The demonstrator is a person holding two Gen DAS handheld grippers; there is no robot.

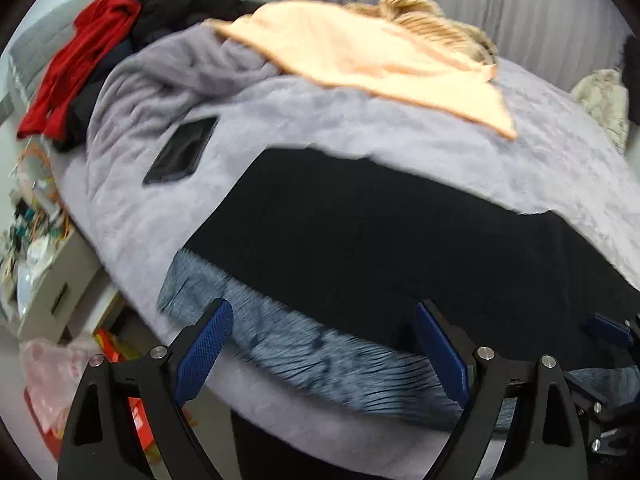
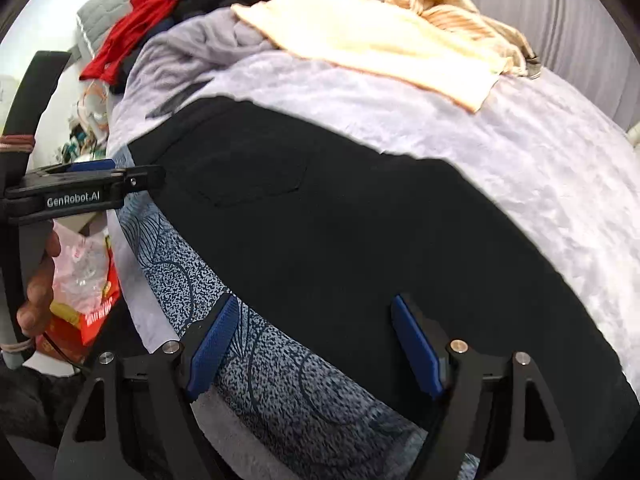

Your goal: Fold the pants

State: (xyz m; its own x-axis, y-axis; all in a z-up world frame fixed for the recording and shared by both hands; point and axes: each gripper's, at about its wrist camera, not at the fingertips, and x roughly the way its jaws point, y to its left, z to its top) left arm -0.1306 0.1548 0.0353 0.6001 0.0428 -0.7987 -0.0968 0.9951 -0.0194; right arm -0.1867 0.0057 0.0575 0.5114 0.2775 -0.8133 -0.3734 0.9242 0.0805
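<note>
Black pants lie spread flat across the grey fleece blanket on the bed, partly over a blue-grey patterned cloth. My left gripper is open and empty, its blue pads over the near edge of the pants. My right gripper is open and empty above the pants and the patterned cloth. The left gripper also shows side-on at the left of the right wrist view, and the right gripper's tip shows at the right of the left wrist view.
A black phone lies on the blanket, left of the pants. A peach cloth and a striped garment lie at the far side. Red and black clothes are piled far left. A cluttered cabinet stands beside the bed.
</note>
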